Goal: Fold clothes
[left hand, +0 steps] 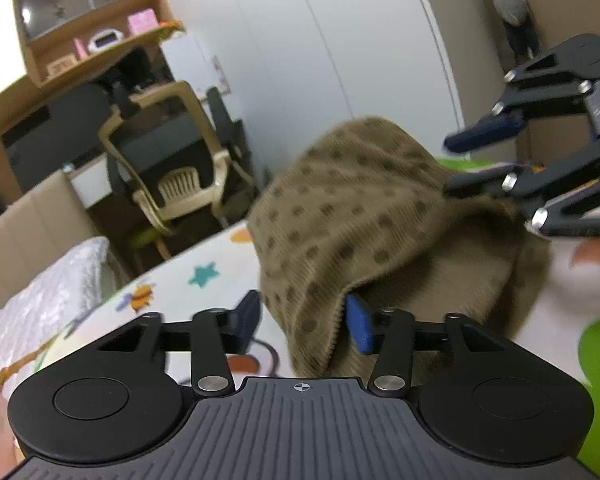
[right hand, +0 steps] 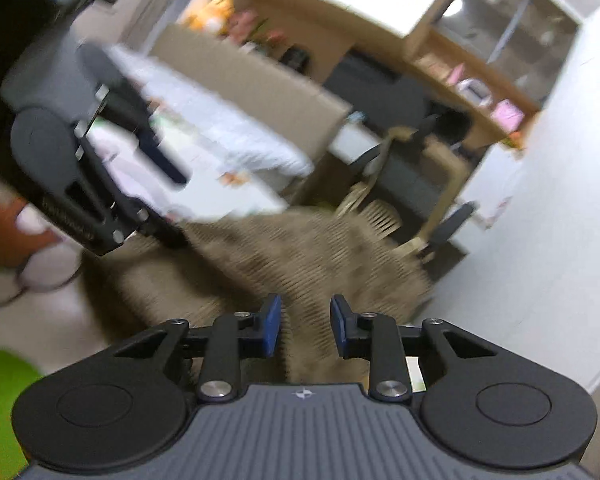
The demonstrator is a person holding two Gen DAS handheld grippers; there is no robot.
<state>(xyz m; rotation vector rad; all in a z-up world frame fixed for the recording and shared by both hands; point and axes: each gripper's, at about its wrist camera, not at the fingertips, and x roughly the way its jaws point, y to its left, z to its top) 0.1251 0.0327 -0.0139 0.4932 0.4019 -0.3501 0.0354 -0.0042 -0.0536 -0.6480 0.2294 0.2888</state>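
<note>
An olive-brown dotted knit garment (left hand: 364, 232) lies bunched over a white cartoon-print play mat (left hand: 204, 280). My left gripper (left hand: 306, 322) is open, with the garment's edge lying between its blue pads. My right gripper (left hand: 456, 168) shows at the upper right, open, its lower finger touching the cloth's top. In the blurred right wrist view the right gripper (right hand: 305, 330) is open, with the garment (right hand: 300, 256) between and beyond its pads. The left gripper (right hand: 156, 184) shows at the left, open.
A beige mesh office chair (left hand: 172, 160) stands beyond the mat. A silver quilted cushion (left hand: 40, 304) lies at the left. A wooden desk with shelves (left hand: 92, 48) is at the back left, and white wardrobe doors (left hand: 320, 48) behind.
</note>
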